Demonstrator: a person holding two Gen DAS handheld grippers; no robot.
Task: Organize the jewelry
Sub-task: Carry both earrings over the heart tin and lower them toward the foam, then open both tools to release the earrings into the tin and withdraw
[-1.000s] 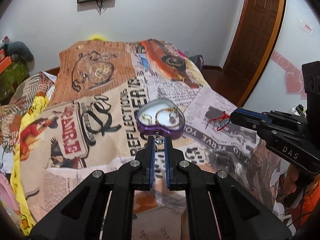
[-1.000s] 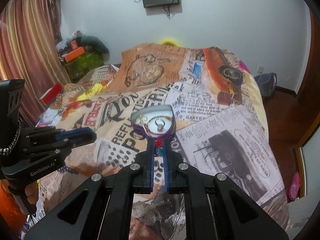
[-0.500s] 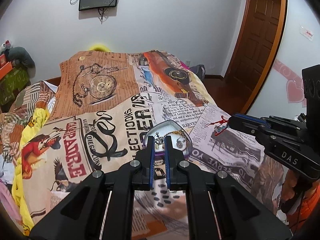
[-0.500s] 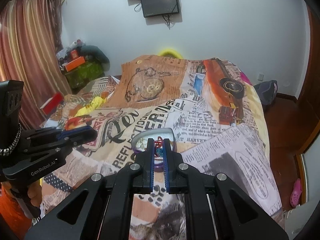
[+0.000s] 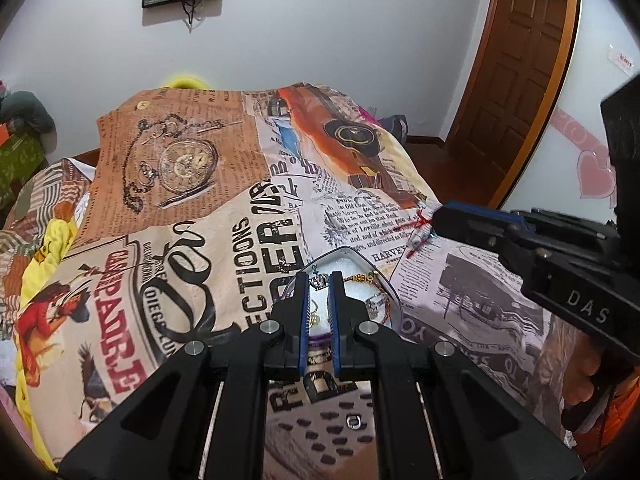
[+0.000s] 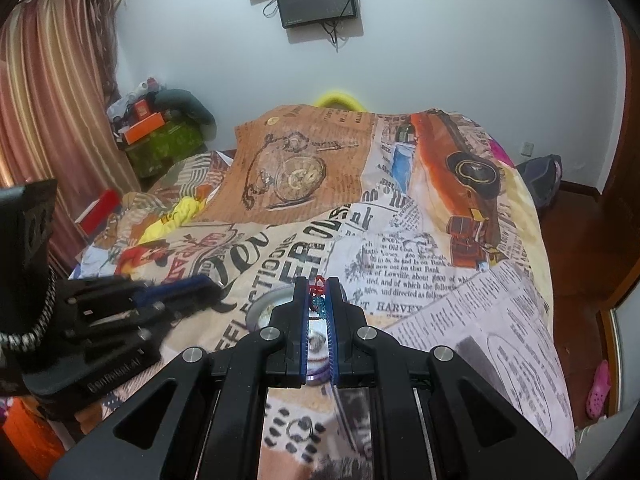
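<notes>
A heart-shaped purple jewelry box [image 5: 352, 276] with a white lining lies on the bed, holding gold pieces. My left gripper [image 5: 319, 280] is shut on a small silver pendant [image 5: 319, 281] just over the box. My right gripper [image 6: 319, 292] is shut on a red and blue string bracelet [image 6: 319, 296], also above the box [image 6: 264, 310]. In the left wrist view the right gripper [image 5: 436, 220] holds the bracelet [image 5: 418, 228] to the right of the box. The left gripper [image 6: 200, 284] shows blurred in the right wrist view.
The bed cover [image 5: 200, 240] has a busy newspaper print. A small silver ring [image 5: 354, 422] lies on the cover near me; it also shows in the right wrist view [image 6: 300, 428]. A wooden door [image 5: 520, 60] stands at the right.
Both grippers have moved forward and down over the box, so it now sits under the fingertips. Each still holds its piece.
</notes>
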